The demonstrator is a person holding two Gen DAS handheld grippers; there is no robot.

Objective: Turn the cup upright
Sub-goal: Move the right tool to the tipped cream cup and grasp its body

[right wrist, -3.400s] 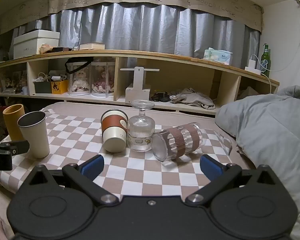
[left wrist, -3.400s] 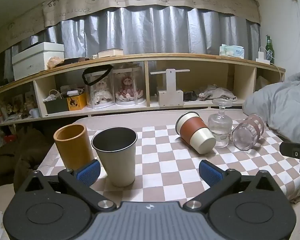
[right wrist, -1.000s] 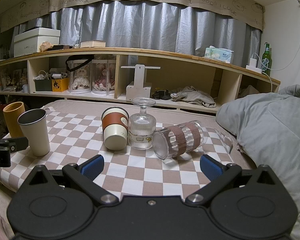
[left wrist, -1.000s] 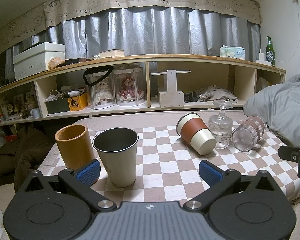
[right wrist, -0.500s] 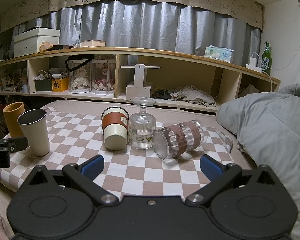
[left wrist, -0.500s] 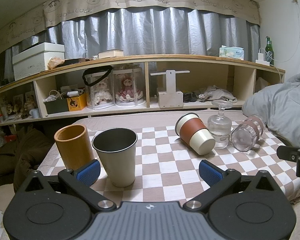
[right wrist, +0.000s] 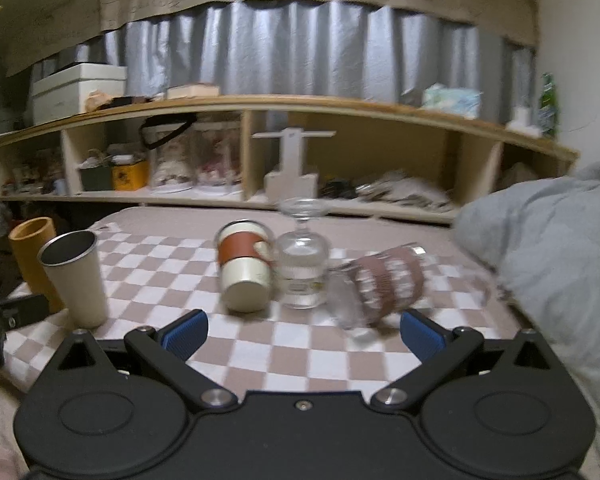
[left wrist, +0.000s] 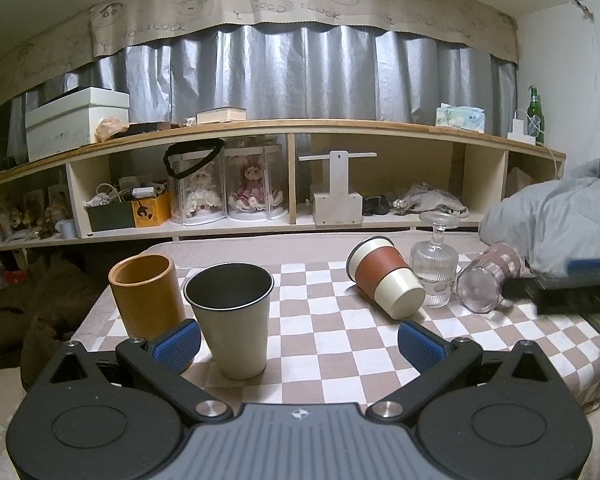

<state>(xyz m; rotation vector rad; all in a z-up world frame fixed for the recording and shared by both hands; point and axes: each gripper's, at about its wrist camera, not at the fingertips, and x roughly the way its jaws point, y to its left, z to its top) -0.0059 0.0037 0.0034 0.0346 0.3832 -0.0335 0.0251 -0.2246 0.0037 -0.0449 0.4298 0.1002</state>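
Lying sideways, glass cup [right wrist: 380,290] mouth toward camera; both hand-held grippers [right wrist: 303,330] [left wrist: 298,342] wide, empty.

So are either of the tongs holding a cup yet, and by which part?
No, nothing is held. The left tongs and right tongs are both open and empty; the glass cup lies untouched on its side.

Dim indoor light — right view motion-blurred, fisheye-bent.
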